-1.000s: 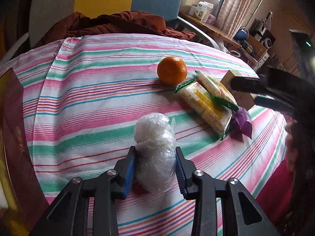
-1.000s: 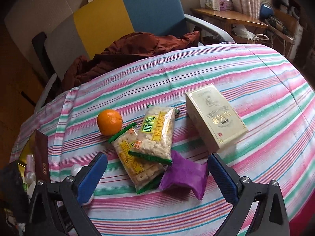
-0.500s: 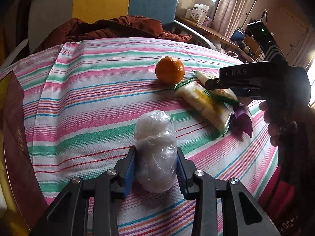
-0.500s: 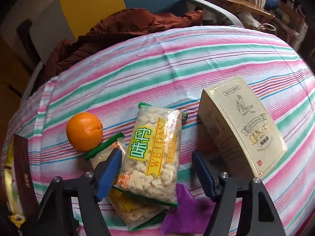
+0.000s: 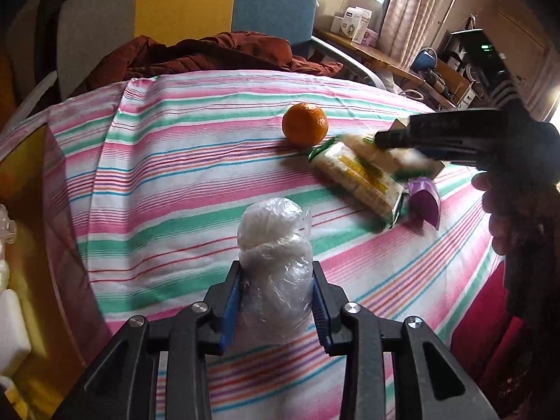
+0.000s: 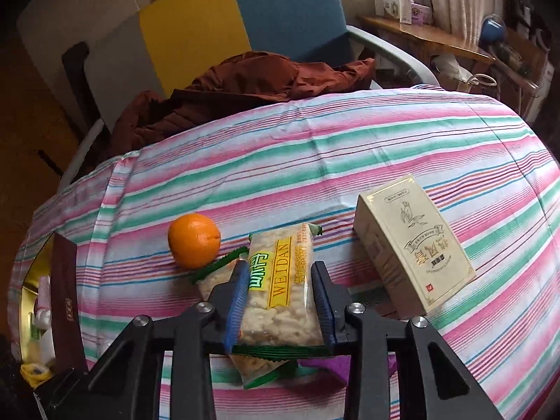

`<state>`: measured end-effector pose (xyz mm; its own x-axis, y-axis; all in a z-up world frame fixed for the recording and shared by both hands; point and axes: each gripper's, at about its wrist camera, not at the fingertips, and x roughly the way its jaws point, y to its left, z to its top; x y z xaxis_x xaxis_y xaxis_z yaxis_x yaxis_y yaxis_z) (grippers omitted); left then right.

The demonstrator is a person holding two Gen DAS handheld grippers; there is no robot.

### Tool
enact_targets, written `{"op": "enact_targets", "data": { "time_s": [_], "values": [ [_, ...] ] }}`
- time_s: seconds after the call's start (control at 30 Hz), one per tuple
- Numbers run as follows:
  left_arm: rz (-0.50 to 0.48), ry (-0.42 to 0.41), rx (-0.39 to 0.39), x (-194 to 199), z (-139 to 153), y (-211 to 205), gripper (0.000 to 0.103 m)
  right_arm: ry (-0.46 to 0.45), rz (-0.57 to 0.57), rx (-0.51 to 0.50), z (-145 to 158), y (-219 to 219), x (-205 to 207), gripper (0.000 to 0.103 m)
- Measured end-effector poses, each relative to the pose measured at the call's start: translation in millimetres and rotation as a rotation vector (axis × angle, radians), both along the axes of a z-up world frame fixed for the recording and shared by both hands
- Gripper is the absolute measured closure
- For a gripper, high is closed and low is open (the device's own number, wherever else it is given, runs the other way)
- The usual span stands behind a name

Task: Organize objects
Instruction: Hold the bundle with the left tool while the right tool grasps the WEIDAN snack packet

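Observation:
My left gripper (image 5: 276, 294) is shut on a clear plastic bag of white stuff (image 5: 274, 262) and holds it just above the striped cloth. My right gripper (image 6: 280, 297) is closed around the top snack packet marked WEIDAN (image 6: 280, 287), which lies on a second snack packet (image 6: 213, 276). In the left wrist view the right gripper (image 5: 402, 140) reaches over the snack packets (image 5: 364, 175). An orange (image 6: 193, 239) sits left of the packets, and it also shows in the left wrist view (image 5: 304, 125). A purple packet (image 5: 424, 199) lies beside them.
A cream box (image 6: 413, 245) lies right of the packets. A dark red and gold box (image 6: 64, 297) with small items stands at the table's left edge. A chair with brown clothing (image 6: 245, 84) is behind the striped table (image 6: 315, 147).
My right gripper moved forward and down over the top snack packet and narrowed onto it. My left gripper lifted the plastic bag slightly and kept its hold.

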<state>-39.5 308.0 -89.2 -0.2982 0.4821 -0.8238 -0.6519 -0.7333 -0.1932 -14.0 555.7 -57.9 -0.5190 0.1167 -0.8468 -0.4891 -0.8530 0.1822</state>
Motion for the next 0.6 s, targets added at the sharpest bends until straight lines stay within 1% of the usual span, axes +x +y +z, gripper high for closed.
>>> {"op": "enact_targets", "data": {
  "time_s": [0.03,0.17,0.2,0.23,0.3,0.37,0.4,0.5,0.53,0.6],
  "values": [
    [0.003,0.005,0.001,1,1,-2,0.067,-0.020,0.025,-0.010,-3,-3,0,0.066],
    [0.014,-0.008,0.007,3,0,-9,0.067,-0.045,0.033,-0.021,-14,-8,-1,0.063],
    [0.014,-0.008,0.007,4,1,-11,0.067,-0.045,0.024,-0.030,-14,-5,1,0.057],
    [0.014,-0.007,0.007,4,1,-11,0.067,-0.048,0.006,-0.044,-15,0,1,0.041],
    [0.012,-0.009,0.009,5,0,-14,0.067,-0.048,-0.020,-0.049,-16,6,4,0.026],
    [0.011,-0.003,0.007,8,0,-15,0.067,-0.048,-0.039,-0.069,-20,12,4,0.026],
    [0.010,-0.004,0.009,8,0,-15,0.067,-0.050,-0.047,-0.075,-21,12,3,0.024],
    [0.001,-0.004,-0.001,10,-3,-14,0.067,-0.065,-0.071,-0.063,-24,17,2,0.023],
    [-0.002,-0.006,-0.001,10,-4,-14,0.067,-0.069,-0.080,-0.073,-26,19,2,0.019],
    [-0.009,-0.013,-0.003,10,-6,-12,0.067,-0.082,-0.095,-0.088,-31,22,-1,0.016]
  ]
}}
